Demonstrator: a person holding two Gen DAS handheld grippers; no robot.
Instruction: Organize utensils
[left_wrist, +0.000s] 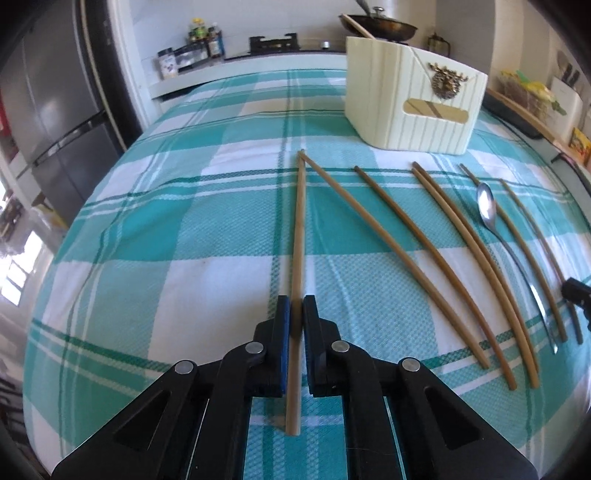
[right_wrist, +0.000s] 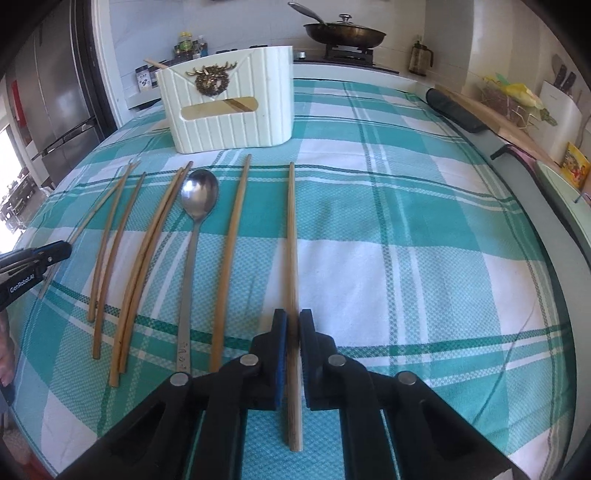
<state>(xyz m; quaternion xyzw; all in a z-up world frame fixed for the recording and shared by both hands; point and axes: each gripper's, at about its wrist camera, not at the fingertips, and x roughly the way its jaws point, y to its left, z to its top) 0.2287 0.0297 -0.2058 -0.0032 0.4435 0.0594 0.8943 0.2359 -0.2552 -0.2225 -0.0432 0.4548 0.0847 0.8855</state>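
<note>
Several wooden chopsticks and a steel spoon (right_wrist: 199, 192) lie in a row on the teal checked tablecloth (right_wrist: 406, 258). A cream utensil holder (right_wrist: 229, 122) stands behind them, with one chopstick inside. My left gripper (left_wrist: 296, 301) is shut on the leftmost chopstick (left_wrist: 300, 221), which lies on the cloth with its far tip touching a neighbouring chopstick (left_wrist: 388, 236). My right gripper (right_wrist: 292, 315) is shut on the rightmost chopstick (right_wrist: 291, 229), also flat on the cloth. The spoon (left_wrist: 485, 206) and the holder (left_wrist: 406, 110) also show in the left wrist view.
A wok (right_wrist: 345, 35) sits on the stove behind the table. A fridge (left_wrist: 55, 110) stands at the far left. A black roll (right_wrist: 456, 110) and a wooden board (right_wrist: 491, 118) lie along the table's right edge. Bottles (left_wrist: 203, 37) line the back counter.
</note>
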